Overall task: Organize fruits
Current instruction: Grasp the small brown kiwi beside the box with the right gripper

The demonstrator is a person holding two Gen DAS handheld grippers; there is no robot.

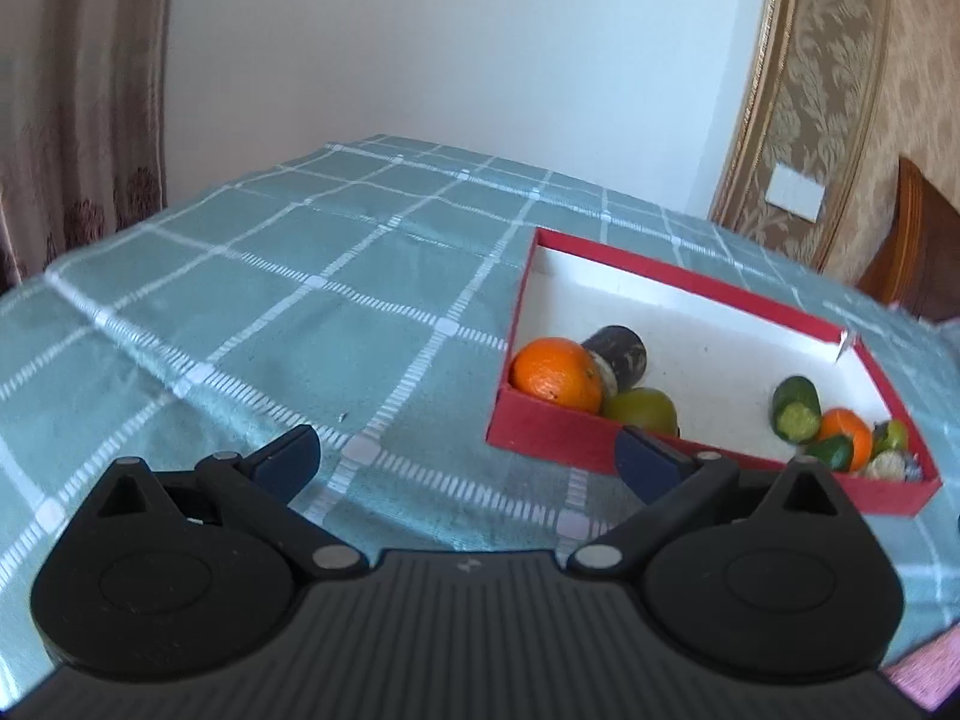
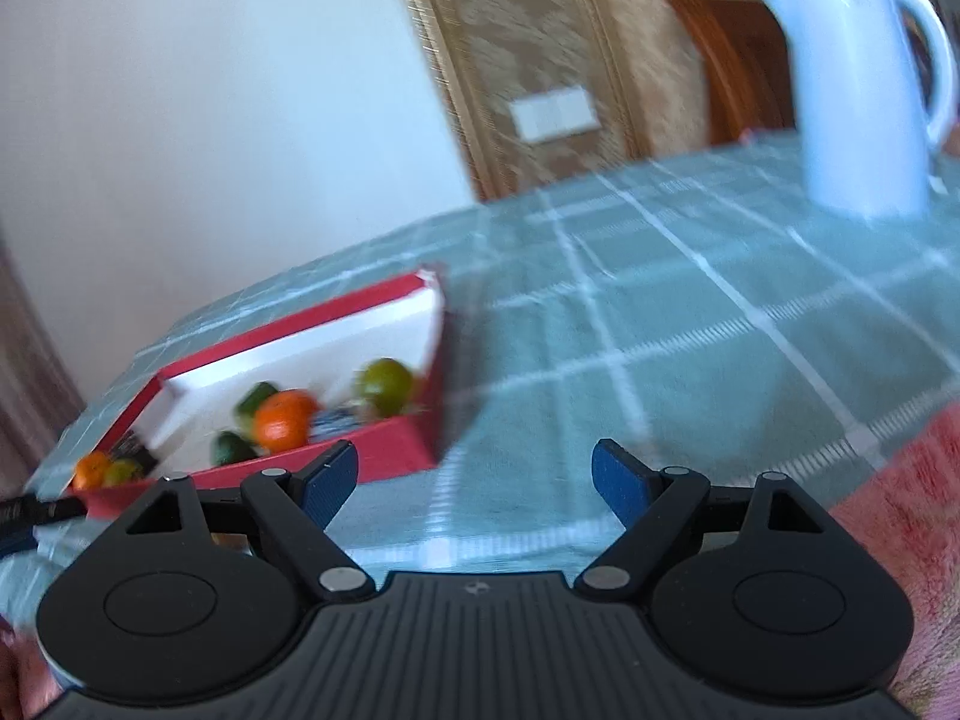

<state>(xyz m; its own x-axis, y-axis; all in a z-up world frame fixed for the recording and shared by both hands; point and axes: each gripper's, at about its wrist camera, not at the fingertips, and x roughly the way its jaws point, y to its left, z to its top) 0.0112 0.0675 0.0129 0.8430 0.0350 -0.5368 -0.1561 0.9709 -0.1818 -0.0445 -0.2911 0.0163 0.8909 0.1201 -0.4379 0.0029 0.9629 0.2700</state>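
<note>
Both wrist views look down (obliquely) sharing the red box (image 1: 708, 456) (image 2: 396, 450).

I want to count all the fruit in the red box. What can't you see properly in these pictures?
- Left wrist view: the small bits in the red box's near right corner, behind the small orange, are too small and crowded to name.
- Left wrist view: the dark cylinder is half hidden by the big orange.
- Right wrist view: the whole box is blurred, so its fruit cannot be counted there.
- Right wrist view: the white kettle's base is smeared.

White wall (image 1: 450, 42), patterned wallpaper (image 1: 840, 90), brownish curtain (image 1: 72, 90), checked green tablecloth (image 1: 270, 300).
</note>
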